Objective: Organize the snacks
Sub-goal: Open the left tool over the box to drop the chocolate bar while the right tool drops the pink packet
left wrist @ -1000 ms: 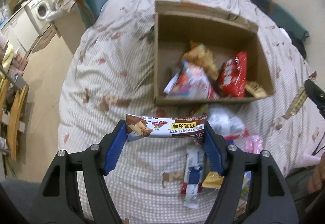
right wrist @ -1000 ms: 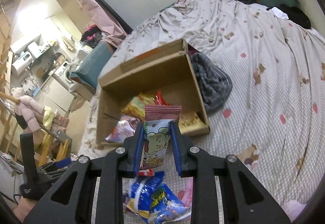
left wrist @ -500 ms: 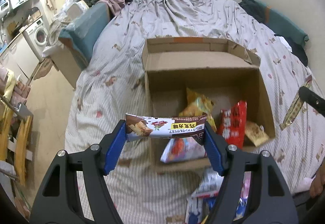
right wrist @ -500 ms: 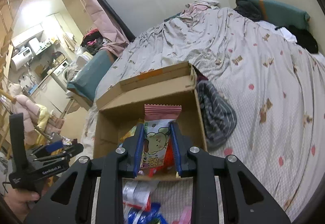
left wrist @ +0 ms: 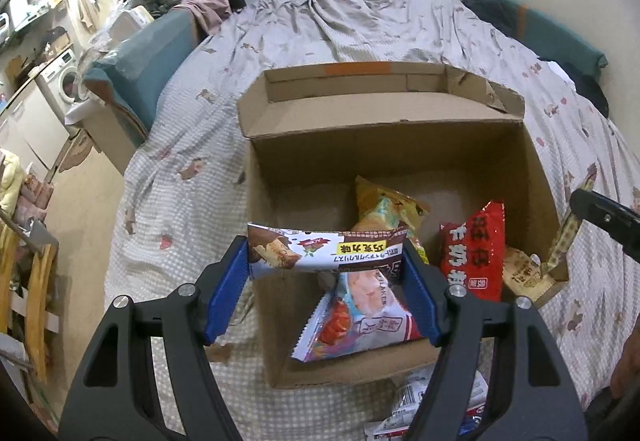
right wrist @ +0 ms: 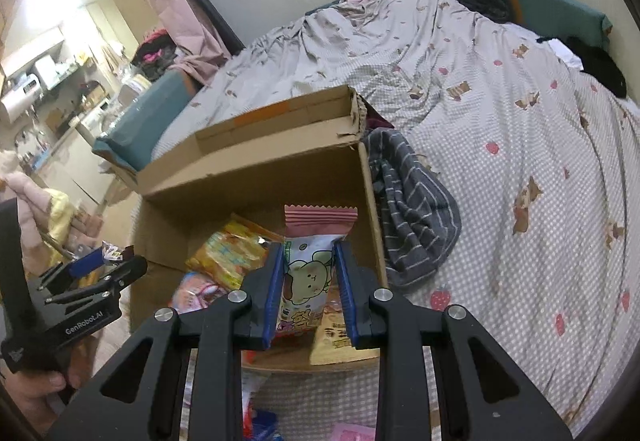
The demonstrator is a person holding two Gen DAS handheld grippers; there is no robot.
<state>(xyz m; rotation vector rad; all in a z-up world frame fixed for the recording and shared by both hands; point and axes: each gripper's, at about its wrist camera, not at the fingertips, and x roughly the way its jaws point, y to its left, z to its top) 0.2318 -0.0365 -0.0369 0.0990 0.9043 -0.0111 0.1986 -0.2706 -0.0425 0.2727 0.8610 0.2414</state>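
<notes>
An open cardboard box sits on the bed and holds several snack packs, among them a red bag and a yellow bag. My left gripper is shut on a long brown-and-white chocolate bar wrapper, held crosswise above the box's near left part. My right gripper is shut on a pink-topped packet with a cartoon bear, upright over the box's near right corner. Its black body shows at the right edge of the left wrist view.
More loose snack packs lie on the checked bedspread in front of the box. A striped grey garment lies against the box's right side. The bed's left edge drops to the floor. A person's hand holds the left gripper.
Both grippers have moved forward from above the loose snacks to over the box, each still holding its pack. The box now looms larger and closer in both views.
</notes>
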